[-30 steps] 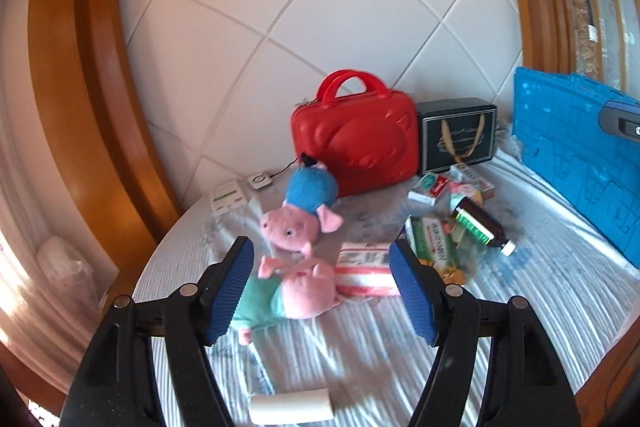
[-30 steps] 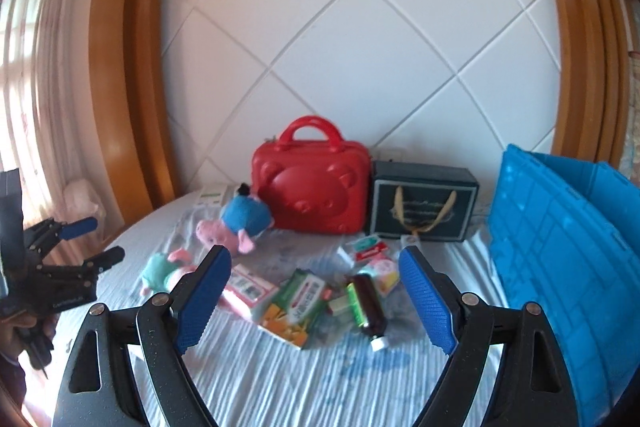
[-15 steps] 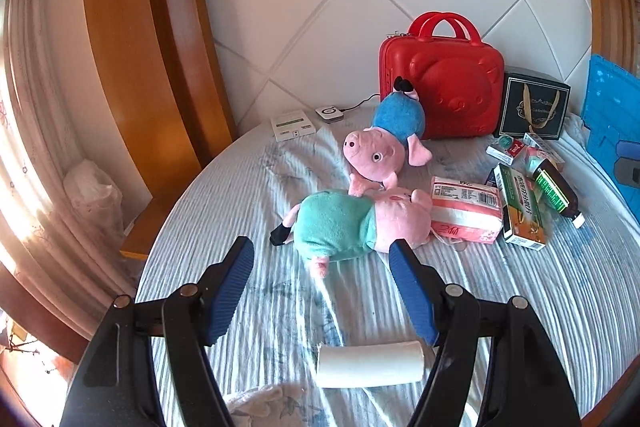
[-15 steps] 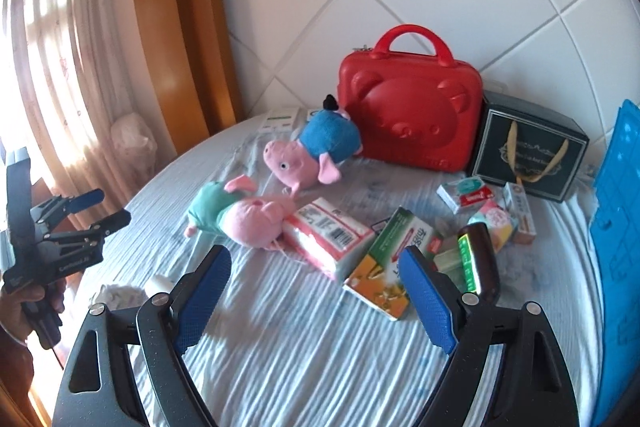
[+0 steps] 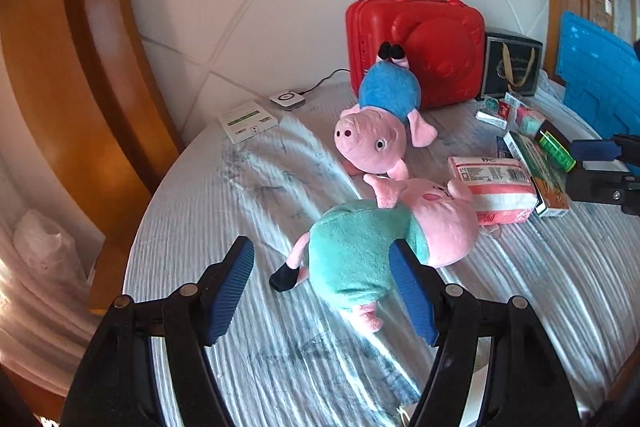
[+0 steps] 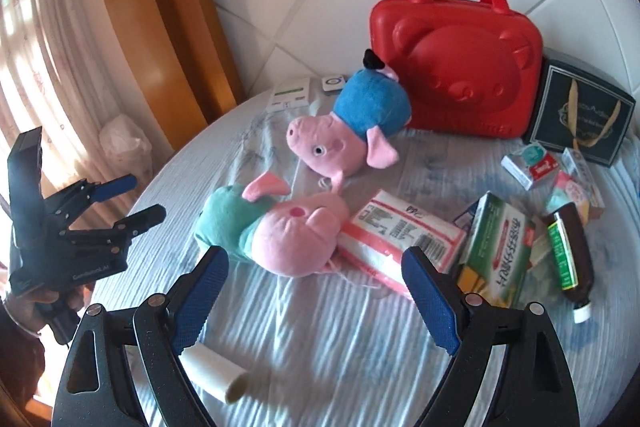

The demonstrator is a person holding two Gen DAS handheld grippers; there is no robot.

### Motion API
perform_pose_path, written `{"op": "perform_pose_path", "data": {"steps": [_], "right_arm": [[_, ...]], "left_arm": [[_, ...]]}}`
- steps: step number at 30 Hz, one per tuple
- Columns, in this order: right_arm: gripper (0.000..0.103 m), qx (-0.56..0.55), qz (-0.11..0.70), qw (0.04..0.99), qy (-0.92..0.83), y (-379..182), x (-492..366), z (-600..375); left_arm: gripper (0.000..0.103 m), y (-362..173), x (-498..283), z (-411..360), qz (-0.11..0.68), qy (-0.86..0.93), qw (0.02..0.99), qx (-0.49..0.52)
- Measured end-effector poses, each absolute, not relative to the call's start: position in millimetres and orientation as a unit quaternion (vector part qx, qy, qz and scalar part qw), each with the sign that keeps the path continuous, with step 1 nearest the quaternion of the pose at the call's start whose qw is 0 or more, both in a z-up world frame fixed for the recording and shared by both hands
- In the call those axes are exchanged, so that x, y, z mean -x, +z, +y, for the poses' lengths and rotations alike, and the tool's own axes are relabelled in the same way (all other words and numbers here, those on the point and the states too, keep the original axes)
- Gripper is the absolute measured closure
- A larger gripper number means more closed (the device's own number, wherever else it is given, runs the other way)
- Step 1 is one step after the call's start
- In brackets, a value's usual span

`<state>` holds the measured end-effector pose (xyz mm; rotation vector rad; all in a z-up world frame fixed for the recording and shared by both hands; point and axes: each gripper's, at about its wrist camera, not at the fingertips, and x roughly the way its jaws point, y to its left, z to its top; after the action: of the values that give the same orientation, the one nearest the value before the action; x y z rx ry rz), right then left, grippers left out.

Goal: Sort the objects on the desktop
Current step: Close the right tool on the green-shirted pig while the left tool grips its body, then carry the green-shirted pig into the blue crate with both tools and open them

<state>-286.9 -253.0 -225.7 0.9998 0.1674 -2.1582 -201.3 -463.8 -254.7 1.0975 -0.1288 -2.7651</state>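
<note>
A pig plush in a teal dress (image 5: 360,247) (image 6: 276,231) lies on its side on the round table. A second pig plush in blue (image 5: 380,119) (image 6: 352,131) leans against the red bear case (image 5: 416,31) (image 6: 456,59). My left gripper (image 5: 324,291) is open, its jaws on either side of the teal plush's lower body without gripping it. My right gripper (image 6: 316,295) is open and empty, just short of that plush's head. The left gripper also shows in the right wrist view (image 6: 120,199).
A pink tissue pack (image 6: 400,235), a green box (image 6: 500,247), a brown bottle (image 6: 568,255), small cartons (image 6: 530,165), a dark gift box (image 6: 580,107), a blue crate (image 5: 600,79), a white paper roll (image 6: 216,375), and a white device (image 5: 248,119) share the table.
Both grippers have moved forward and down toward the teal plush. The left jaws now flank its body. The paper roll has dropped out of the left view.
</note>
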Motion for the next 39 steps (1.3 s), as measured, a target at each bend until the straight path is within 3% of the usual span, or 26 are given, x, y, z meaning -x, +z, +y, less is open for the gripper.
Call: {"op": "perform_pose_path", "data": {"steps": [12,17,20,25,32,39], "right_arm": [[0.014,-0.455,0.099,0.373,-0.803,-286.0,318.3,-316.2],[0.014,-0.493,0.062,0.367,-0.786,-306.4,335.4,-328.3],[0.014,-0.513,0.057,0.366,-0.774,-317.4,341.6,-337.6],[0.015,-0.517,0.059,0.360,-0.775,-324.9,346.8,-346.6],[0.032,-0.525,0.085,0.373,-0.761,-323.3,346.9,-353.0],[0.040,-0.492,0.115,0.382,-0.774,-301.9,327.2,-346.1]], "left_arm": [[0.034,-309.4,238.0,-489.7,-0.042,-0.911,-0.014,-0.411],[0.033,-318.4,247.5,-499.9,0.009,-0.913,-0.034,-0.407],[0.020,-327.8,253.1,-502.0,0.041,-0.907,-0.041,-0.418],[0.018,-339.9,258.5,-489.9,0.026,-0.902,-0.055,-0.427],[0.041,-337.1,252.5,-492.5,0.049,-0.904,-0.066,-0.419],[0.047,-316.2,238.0,-484.2,0.034,-0.910,-0.064,-0.409]]}}
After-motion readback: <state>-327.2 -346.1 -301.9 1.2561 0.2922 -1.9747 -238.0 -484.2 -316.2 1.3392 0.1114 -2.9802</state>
